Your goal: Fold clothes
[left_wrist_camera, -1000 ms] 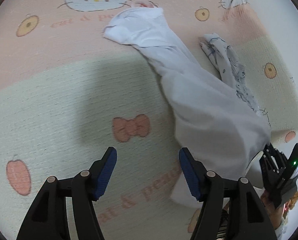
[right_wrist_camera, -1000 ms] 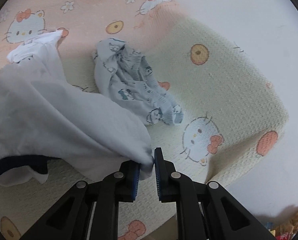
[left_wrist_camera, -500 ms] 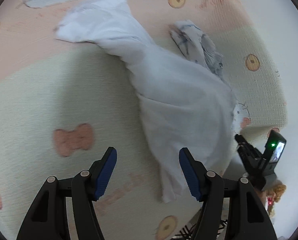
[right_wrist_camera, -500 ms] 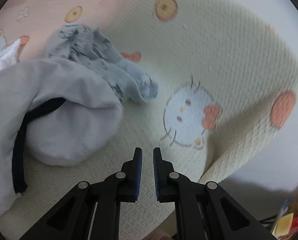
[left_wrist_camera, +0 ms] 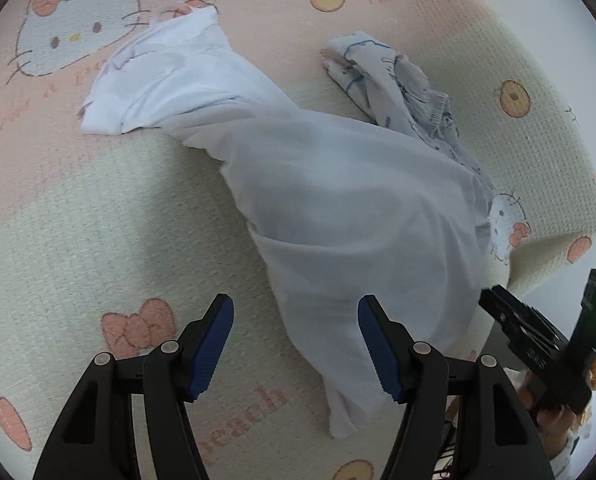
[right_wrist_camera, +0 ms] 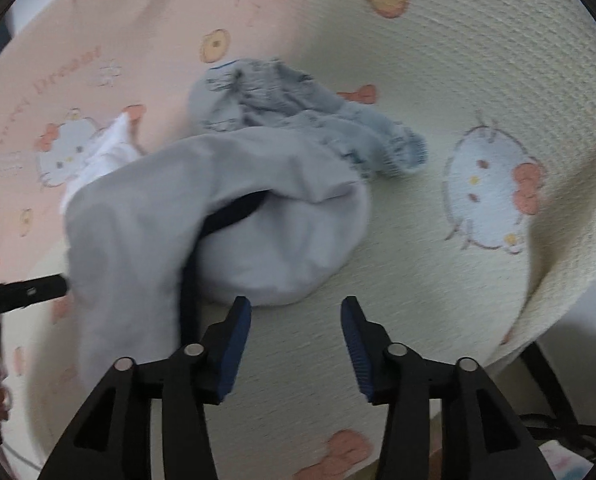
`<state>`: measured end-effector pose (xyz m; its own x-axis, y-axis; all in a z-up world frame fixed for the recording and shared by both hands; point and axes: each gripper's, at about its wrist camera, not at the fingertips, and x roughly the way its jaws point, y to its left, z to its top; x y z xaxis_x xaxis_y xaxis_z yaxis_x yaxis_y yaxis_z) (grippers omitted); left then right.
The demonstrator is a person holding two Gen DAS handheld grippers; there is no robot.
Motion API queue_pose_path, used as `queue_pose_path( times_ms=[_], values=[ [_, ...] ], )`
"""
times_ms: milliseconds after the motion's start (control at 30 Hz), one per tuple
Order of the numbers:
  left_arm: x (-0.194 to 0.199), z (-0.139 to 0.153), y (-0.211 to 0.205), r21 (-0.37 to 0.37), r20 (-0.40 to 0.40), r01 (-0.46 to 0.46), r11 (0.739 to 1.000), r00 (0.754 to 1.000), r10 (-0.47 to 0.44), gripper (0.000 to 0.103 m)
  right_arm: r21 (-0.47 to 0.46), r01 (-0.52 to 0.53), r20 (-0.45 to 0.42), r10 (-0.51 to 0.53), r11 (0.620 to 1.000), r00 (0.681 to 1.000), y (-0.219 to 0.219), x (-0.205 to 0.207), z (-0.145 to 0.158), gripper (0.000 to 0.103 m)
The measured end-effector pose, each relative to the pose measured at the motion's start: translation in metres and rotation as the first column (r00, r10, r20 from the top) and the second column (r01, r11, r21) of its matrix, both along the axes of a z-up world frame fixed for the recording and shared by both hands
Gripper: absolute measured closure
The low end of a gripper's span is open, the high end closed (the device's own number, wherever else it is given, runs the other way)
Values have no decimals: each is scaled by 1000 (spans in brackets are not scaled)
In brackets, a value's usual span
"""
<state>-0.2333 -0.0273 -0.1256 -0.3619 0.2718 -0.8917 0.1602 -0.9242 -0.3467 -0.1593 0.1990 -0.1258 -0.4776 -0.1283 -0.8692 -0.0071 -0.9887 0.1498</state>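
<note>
A white garment (left_wrist_camera: pixel 338 208) with a dark neck band (right_wrist_camera: pixel 218 220) lies crumpled and stretched across the cartoon-print blanket (left_wrist_camera: pixel 78 220). Beside it, farther back, sits a bunched pale-blue printed garment (left_wrist_camera: pixel 402 88), which also shows in the right wrist view (right_wrist_camera: pixel 298 124). My left gripper (left_wrist_camera: pixel 294 344) hovers open over the near hem of the white garment, its right fingertip (left_wrist_camera: pixel 374 344) at the cloth's edge. My right gripper (right_wrist_camera: pixel 296 340) is open just in front of the white heap (right_wrist_camera: pixel 282 240), holding nothing. It also appears at the lower right of the left wrist view (left_wrist_camera: pixel 538 340).
The blanket's right edge (right_wrist_camera: pixel 558 280) curls up and drops off to a pale floor. Small items and cables lie beyond that edge (right_wrist_camera: pixel 558 440). Bare blanket stretches to the left (left_wrist_camera: pixel 58 280) of the white garment.
My right gripper let go of the white garment's hem, drew back and opened wide. The garment dropped into a heap. My left gripper stayed open and shifted toward the hem.
</note>
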Motion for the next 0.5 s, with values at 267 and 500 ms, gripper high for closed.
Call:
queue_pose_path(
  times_ms=[267,500],
  values=[
    [-3,1,-26,27,-11,-41,999,999,42,41,-55,-48,20,49,997,999,-28,5,1,43],
    [-29,-5,-73,-34,-12,-140,990,990,139,41,-68,-98,14,99,993,995,-54,8,6,41]
  ],
)
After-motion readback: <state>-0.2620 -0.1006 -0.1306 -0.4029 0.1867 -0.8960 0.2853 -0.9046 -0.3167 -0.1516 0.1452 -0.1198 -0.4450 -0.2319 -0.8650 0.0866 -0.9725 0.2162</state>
